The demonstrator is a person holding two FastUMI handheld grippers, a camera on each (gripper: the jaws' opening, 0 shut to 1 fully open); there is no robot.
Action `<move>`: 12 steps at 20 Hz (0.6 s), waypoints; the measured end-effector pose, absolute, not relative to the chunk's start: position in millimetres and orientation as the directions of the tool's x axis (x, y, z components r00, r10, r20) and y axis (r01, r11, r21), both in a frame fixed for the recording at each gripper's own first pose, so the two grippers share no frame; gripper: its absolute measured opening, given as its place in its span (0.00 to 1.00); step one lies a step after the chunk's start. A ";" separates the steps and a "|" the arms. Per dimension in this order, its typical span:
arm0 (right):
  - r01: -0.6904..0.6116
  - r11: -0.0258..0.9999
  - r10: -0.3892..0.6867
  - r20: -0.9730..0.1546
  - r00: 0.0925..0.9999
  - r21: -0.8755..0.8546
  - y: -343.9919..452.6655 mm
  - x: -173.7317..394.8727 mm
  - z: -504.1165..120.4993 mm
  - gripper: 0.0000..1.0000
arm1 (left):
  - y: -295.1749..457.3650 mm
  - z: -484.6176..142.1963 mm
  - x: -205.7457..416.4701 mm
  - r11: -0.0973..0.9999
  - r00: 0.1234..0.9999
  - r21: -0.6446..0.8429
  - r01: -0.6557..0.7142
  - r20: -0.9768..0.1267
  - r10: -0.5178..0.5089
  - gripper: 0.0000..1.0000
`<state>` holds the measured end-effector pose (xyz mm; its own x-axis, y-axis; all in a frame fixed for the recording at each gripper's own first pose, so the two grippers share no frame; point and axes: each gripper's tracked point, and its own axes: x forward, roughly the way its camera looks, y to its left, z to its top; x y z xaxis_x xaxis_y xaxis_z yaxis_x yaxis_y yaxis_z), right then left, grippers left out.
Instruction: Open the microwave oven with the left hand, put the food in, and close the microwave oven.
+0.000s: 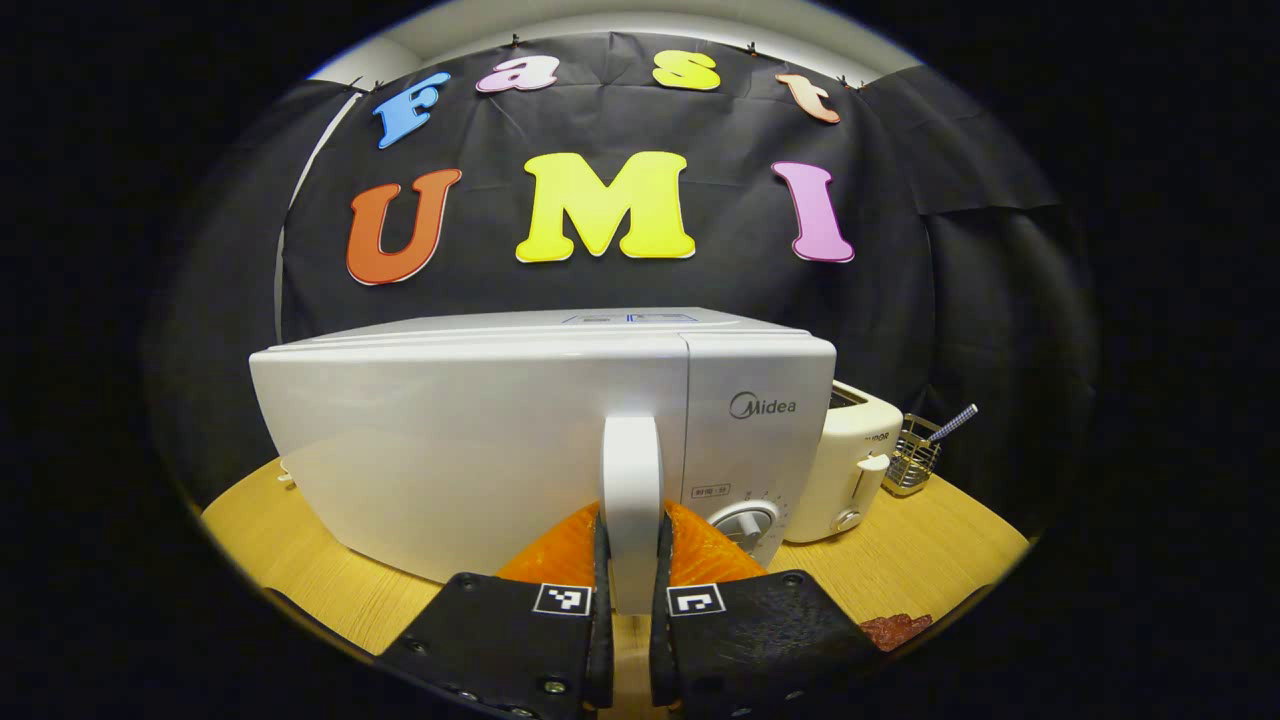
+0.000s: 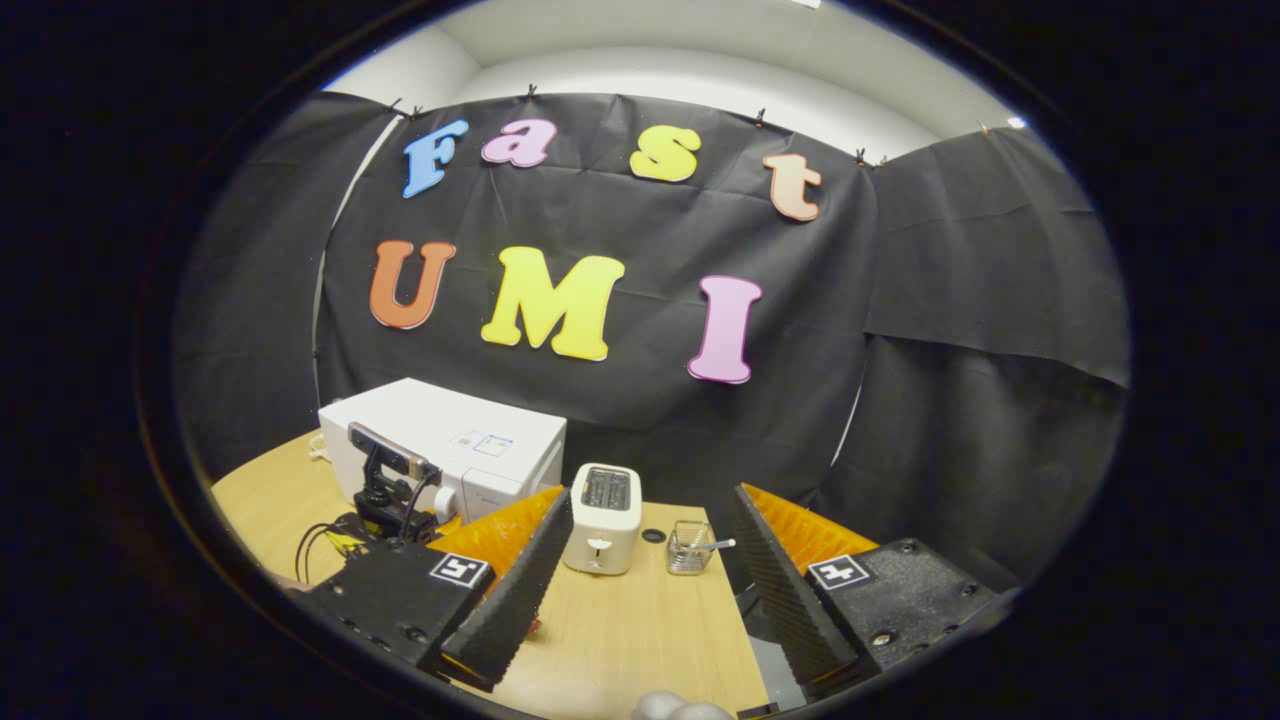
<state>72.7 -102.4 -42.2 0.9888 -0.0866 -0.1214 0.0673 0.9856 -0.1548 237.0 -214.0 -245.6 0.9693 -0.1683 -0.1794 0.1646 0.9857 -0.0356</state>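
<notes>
Left claw [image 1: 631, 600] pinches microwave handle [image 1: 631, 470] (right claw [image 2: 640, 585] agape).

Toaster [image 1: 845, 462] stands right of the microwave [image 1: 540, 430] on the table [image 1: 930, 545].

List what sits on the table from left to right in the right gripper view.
Microwave oven → toaster → small dark round thing → wire basket.

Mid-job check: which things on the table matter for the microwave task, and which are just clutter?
Job: white microwave oven; its white vertical door handle, clamped by the left gripper; dark reddish food piece.
Clutter: cream two-slot toaster; wire mesh basket.
</notes>
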 end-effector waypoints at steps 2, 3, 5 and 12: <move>0.067 0.985 -0.087 -0.124 0.988 -0.157 -101.9 69.0 -41.2 1.00 | -210.6 -247.0 225.7 0.986 0.967 -0.040 0.163 -0.191 -0.167 0.13; 0.068 0.984 -0.089 -0.121 0.989 -0.164 -101.2 67.5 -40.7 1.00 | -206.3 -247.4 212.9 0.985 0.968 -0.019 0.169 -0.183 -0.170 0.13; 0.057 0.983 -0.079 -0.118 0.990 -0.176 -96.5 62.3 -42.0 1.00 | -198.9 -249.0 193.9 0.982 0.969 0.009 0.187 -0.166 -0.183 0.14; 0.010 0.989 -0.029 -0.129 0.991 -0.148 -63.4 47.5 -50.4 1.00 | -150.8 -251.8 117.0 0.975 0.958 0.013 0.220 -0.194 -0.213 0.20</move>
